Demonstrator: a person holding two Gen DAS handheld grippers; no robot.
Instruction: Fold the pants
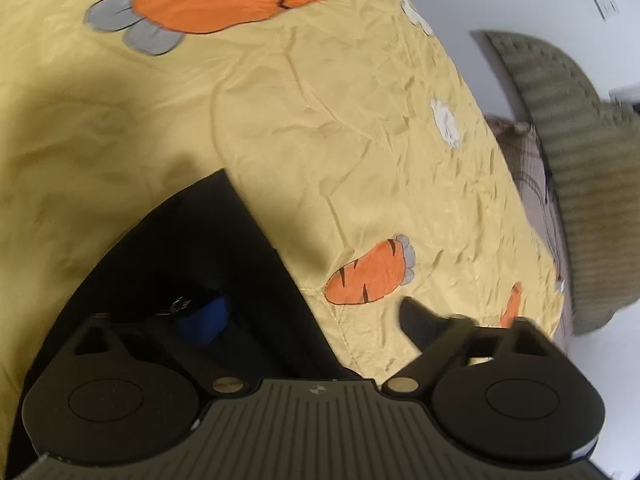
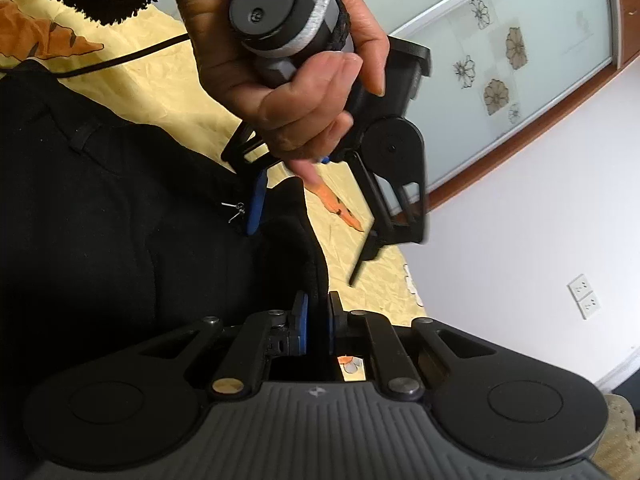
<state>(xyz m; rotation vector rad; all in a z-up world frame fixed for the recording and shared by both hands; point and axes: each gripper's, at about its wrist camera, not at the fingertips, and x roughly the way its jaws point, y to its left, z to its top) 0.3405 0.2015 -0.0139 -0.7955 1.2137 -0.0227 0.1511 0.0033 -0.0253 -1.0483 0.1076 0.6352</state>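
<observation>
A: Status on the pants [image 2: 100, 208]?

B: Black pair, lying on the bed, on the yellow carrot-print bedspread [image 1: 360, 140]. Not folded yet afaict. Fabric's bunched, one edge lifted. Early stage imo.

A: Grippers?

B: Right gripper [image 2: 317, 320] is clamped on a raised ridge of the pants, blue pads pinching the cloth. Left gripper [image 2: 304, 220], seen from the right cam, is part-way spread: one blue pad [image 2: 256, 204] sits against the fabric, the other finger hangs clear over the bedspread. So no grip there yet. A hand [image 2: 288, 68] holds its handle.

A: What's left?

B: Prob. everything: get the second hold, lift, lay legs together, fold over. Can't see the whole garment, so layout's unclear.

A: Any text or brands?

B: A white "G" type logo on the grey handle [image 2: 280, 4] of the left gripper. Small round emblem on each gripper body, not readable. Nothing on the pants.
</observation>
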